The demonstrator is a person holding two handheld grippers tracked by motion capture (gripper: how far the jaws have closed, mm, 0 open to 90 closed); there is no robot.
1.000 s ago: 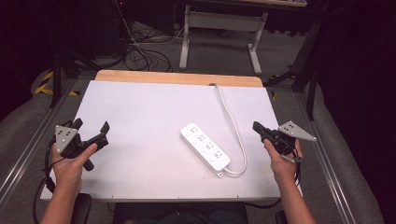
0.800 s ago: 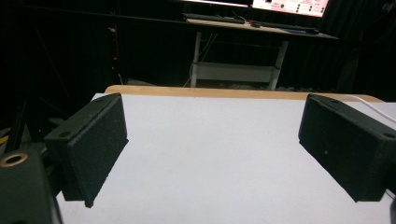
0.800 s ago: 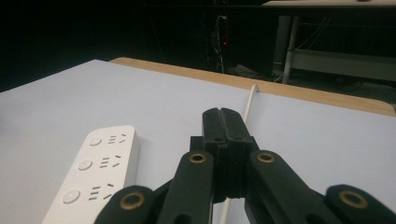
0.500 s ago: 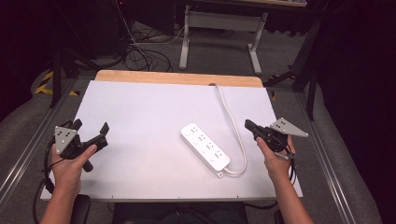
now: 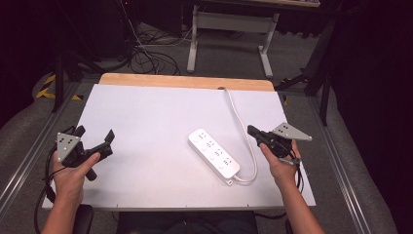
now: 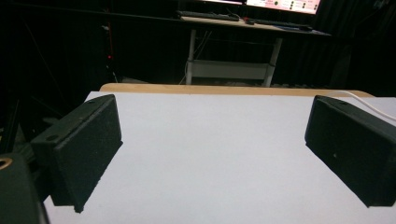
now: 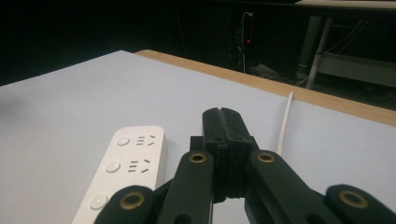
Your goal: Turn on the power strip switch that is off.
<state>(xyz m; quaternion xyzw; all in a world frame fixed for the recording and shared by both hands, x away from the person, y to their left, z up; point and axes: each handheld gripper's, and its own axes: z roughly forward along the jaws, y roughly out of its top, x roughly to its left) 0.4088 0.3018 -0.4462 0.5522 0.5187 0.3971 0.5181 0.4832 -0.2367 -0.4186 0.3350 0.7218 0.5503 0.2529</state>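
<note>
A white power strip [image 5: 214, 155] lies at an angle on the white table top [image 5: 156, 117], right of centre; in the right gripper view the power strip [image 7: 123, 168] sits just left of the jaws. Its white cable [image 5: 238, 117] loops from the near end up toward the table's far edge. My right gripper [image 5: 252, 130] hovers just right of the strip, jaws pressed together with nothing between them [image 7: 221, 116]. My left gripper [image 5: 95, 139] is held over the table's near left part, its jaws wide apart over bare surface [image 6: 212, 154].
A wooden strip [image 5: 185, 81] runs along the table's far edge. Beyond it stand a grey desk frame [image 5: 229, 29] and tangled floor cables [image 5: 146, 56]. Metal rails [image 5: 341, 161] flank the table on both sides.
My right gripper has moved left, closer to the power strip and its cable. The left gripper has stayed in place.
</note>
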